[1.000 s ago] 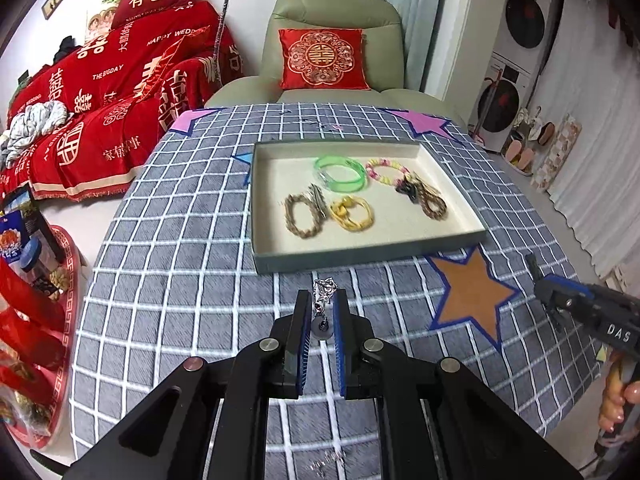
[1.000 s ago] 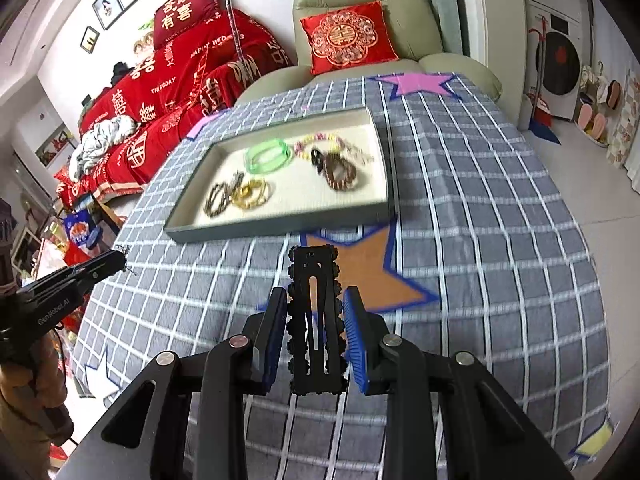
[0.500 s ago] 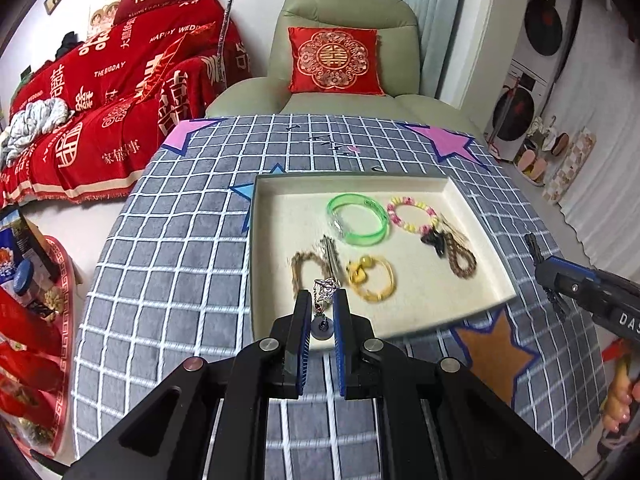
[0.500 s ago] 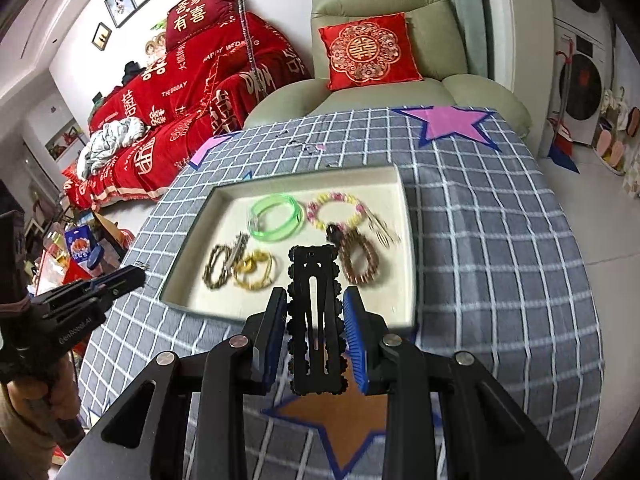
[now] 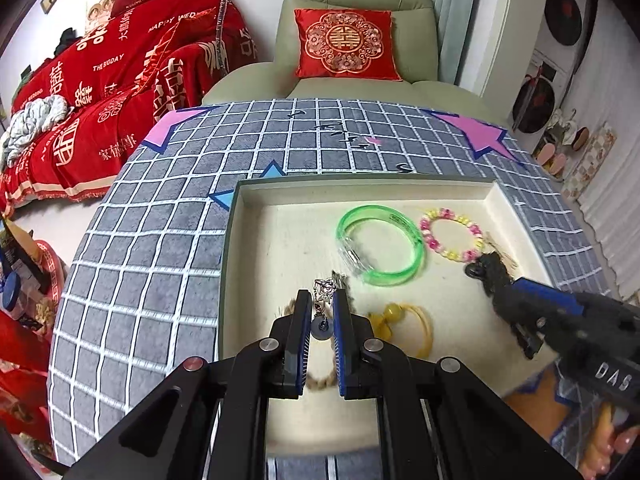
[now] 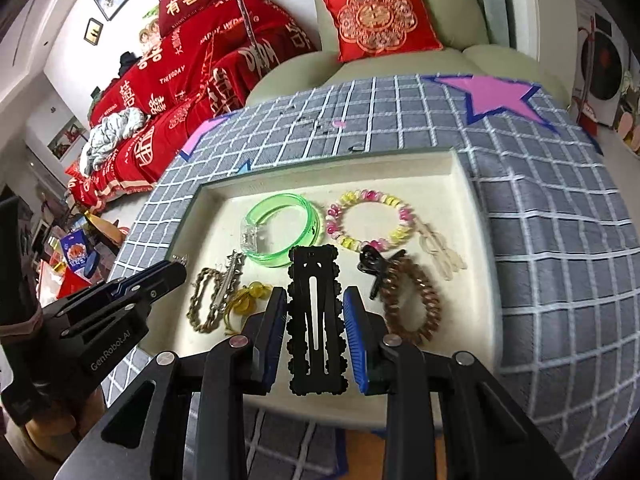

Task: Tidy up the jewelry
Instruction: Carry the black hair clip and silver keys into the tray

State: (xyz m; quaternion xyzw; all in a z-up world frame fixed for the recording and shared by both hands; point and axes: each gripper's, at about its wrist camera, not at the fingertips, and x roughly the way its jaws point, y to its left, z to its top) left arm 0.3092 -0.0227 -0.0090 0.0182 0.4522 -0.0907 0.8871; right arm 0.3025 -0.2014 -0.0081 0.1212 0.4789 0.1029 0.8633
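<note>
Both pairs of jaws are clenched on loads: our left gripper point(image 5: 323, 312) pinches a small silver charm point(image 5: 322, 304) with a dark bead dangling between the pads, and our right gripper point(image 6: 316, 326) clamps a black scalloped clip point(image 6: 316, 320) by its long edges, its tip reaching past the fingertips.

Both loads hang over the tray point(image 6: 468, 216). Ahead of the right jaws lie the green bangle point(image 6: 280, 228) and the beaded bracelet point(image 6: 368, 216); just to their right sit a brown bracelet point(image 6: 412, 304) and a black claw clip point(image 6: 374, 264), to their left a yellow band point(image 6: 248, 300) and a braided bracelet point(image 6: 204, 300) with a silver barrette across it.

We judge the main risk to be crowding. The bare felt lies mostly ahead and left of the left jaws, so if we let go here the charm would drop onto the braided bracelet beneath them and its chain could snag in the weave. The clip, dropped where it hangs, would likely land across the brown bracelet or the bangle. The charm is also held by little more than its bead and could slip out early. The two grippers are close together, so a sideways shift by either might knock the other.

Both hands point steeply down and forward over the tray's near half, side by side.
</note>
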